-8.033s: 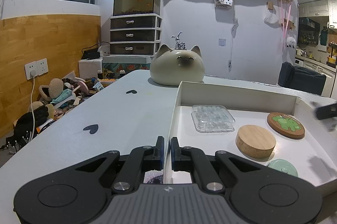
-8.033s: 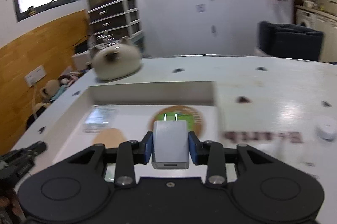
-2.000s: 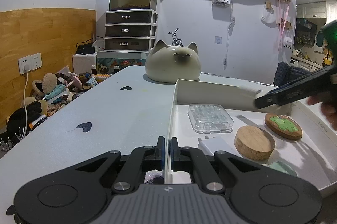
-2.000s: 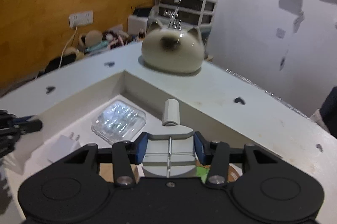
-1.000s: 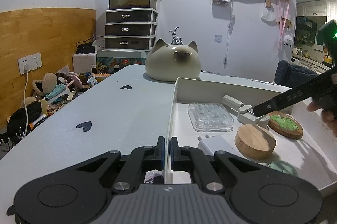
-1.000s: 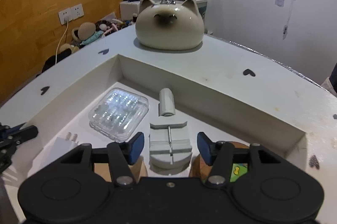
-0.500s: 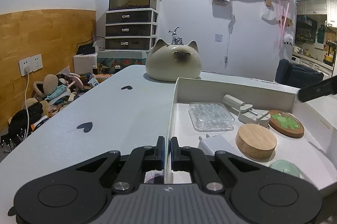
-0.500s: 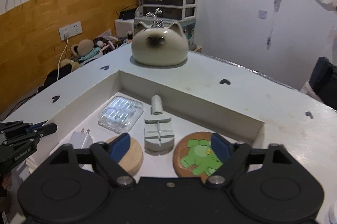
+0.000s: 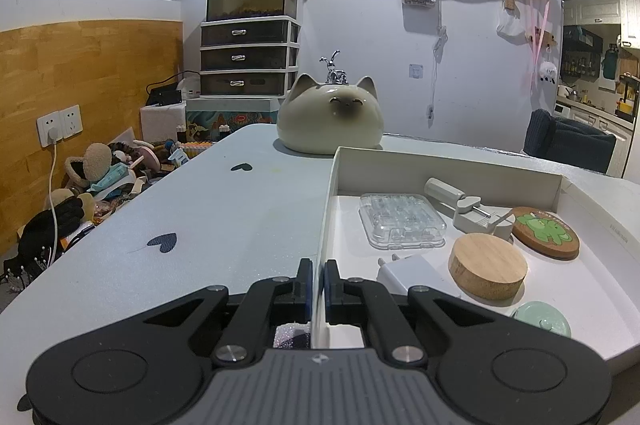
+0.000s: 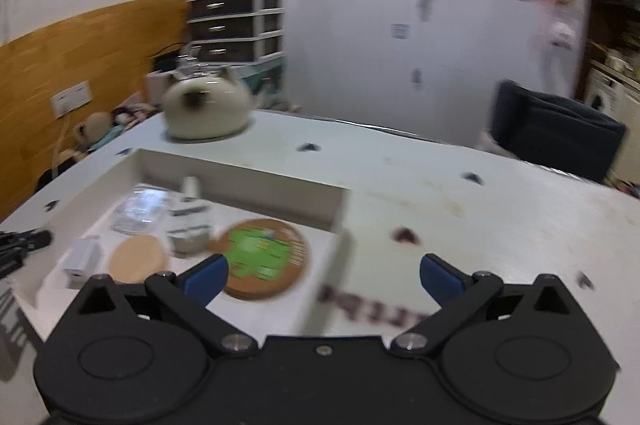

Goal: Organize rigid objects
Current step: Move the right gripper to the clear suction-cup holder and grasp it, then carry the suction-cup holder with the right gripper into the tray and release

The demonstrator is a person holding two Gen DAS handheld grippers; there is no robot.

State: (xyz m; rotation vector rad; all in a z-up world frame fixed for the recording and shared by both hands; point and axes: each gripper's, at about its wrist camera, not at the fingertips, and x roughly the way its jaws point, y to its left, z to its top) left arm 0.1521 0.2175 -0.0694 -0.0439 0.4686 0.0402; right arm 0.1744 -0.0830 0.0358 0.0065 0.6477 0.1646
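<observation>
1. Lower centre of the left wrist view: your left gripper (image 9: 318, 283) is pinched on the near-left wall of the white tray (image 9: 616, 237), jaws nearly together with the thin wall between them. Likely reason: it pins the tray so it won't slide while items go in.
2. Bottom of the right wrist view: your right gripper (image 10: 323, 275) has its jaws opening, nearly at full spread, nothing between the blue pads. It sits above the tray's right edge, over the frog coaster (image 10: 262, 253) and bare table (image 10: 480, 209). Frame is blurred, so fine detail there is unreliable.
3. Tray contents, left wrist view:
   - clear plastic case (image 9: 402, 221), centre of frame, flat on the tray floor.
   - grey clamp tool (image 9: 466, 207), just right of the case, near the back wall, lying flat and touching the frog coaster's edge.
   - frog coaster, right of centre, flat.
   - wooden disc (image 9: 488, 265), just below the clamp tool.
   - white charger plug (image 9: 404, 273), lower centre, prongs toward the case, partly hidden by your left gripper.
   - pale green disc (image 9: 542, 319), lower right, at the tray's near edge.
4. Items lie flat and side by side, no stacking, so each stays reachable.
5. Cat-shaped ceramic (image 9: 330, 123) sits outside the tray, behind its far-left corner.
6. Judgement: right gripper is empty, ready for another pick; no loose item is visible on the table.
</observation>
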